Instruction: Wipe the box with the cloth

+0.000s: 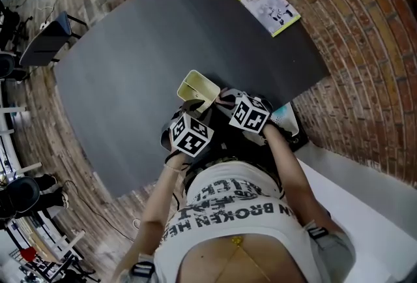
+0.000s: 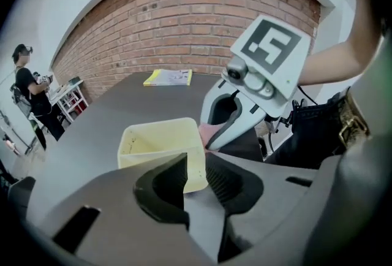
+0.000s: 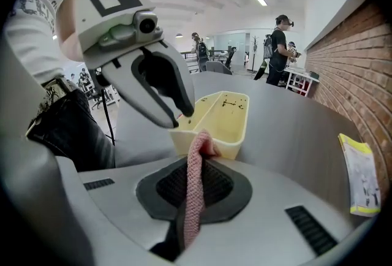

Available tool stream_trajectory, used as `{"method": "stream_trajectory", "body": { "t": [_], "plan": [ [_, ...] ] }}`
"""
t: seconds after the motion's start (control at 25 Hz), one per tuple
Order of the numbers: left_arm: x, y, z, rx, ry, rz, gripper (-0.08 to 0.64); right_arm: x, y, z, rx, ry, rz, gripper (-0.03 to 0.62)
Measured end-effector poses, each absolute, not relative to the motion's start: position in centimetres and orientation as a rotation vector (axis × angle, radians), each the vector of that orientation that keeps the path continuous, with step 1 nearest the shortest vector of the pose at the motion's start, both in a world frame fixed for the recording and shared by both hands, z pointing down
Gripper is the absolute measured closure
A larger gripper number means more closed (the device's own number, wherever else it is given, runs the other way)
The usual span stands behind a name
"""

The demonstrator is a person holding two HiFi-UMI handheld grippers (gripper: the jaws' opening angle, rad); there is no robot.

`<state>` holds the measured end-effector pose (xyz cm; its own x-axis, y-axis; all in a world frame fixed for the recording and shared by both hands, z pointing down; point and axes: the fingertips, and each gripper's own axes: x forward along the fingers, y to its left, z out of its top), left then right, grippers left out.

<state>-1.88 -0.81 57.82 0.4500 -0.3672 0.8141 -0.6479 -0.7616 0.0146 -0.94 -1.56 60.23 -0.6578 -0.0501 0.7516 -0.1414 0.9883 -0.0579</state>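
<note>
A pale yellow open box (image 1: 199,89) stands on the dark table (image 1: 150,47) near its front edge. My left gripper (image 1: 194,107) hovers just over the box's near rim, jaws parted, and nothing shows between them in the left gripper view (image 2: 196,163). In the right gripper view its fingertips (image 3: 186,110) hang at the box's (image 3: 223,121) left corner. My right gripper (image 3: 196,163) is shut on a pink knitted cloth (image 3: 195,188), whose folded end touches the box's near wall. The cloth (image 2: 207,132) also shows beside the box (image 2: 162,145).
A yellow-green booklet (image 1: 267,6) lies at the table's far right corner. A brick wall (image 1: 371,60) runs along the right side. A black bag (image 1: 296,135) sits by my right hip. People stand in the background (image 3: 278,47), with office chairs on the left (image 1: 45,40).
</note>
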Motion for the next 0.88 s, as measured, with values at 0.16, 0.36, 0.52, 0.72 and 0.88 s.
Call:
{"method": "stream_trajectory", "body": {
  "t": [0.16,0.36,0.52,0.72,0.88],
  "plan": [
    [-6.1,-1.4,56.1,2.441,-0.846,1.26,0.486,-0.9,-1.5,60.2,0.139,-2.293,0.15,0.575],
    [-10.5,-1.9,58.1,2.475,-0.702,1.663,0.48,-1.0,-1.4,60.1,0.152,-2.289,0.167,0.575],
    [-10.4,-1.4,59.3,2.6,-0.382,2.055,0.48,-0.8,-1.5,60.2,0.186,-2.288,0.184,0.575],
    [-9.3,-1.9,61.0,2.667,-0.116,2.387,0.48,-0.2,-1.8,60.1,0.24,-2.283,0.209,0.575],
    [-9.5,-1.8,62.9,2.596,0.008,2.544,0.488,0.3,-2.0,60.0,0.265,-2.278,0.213,0.575]
  ]
}}
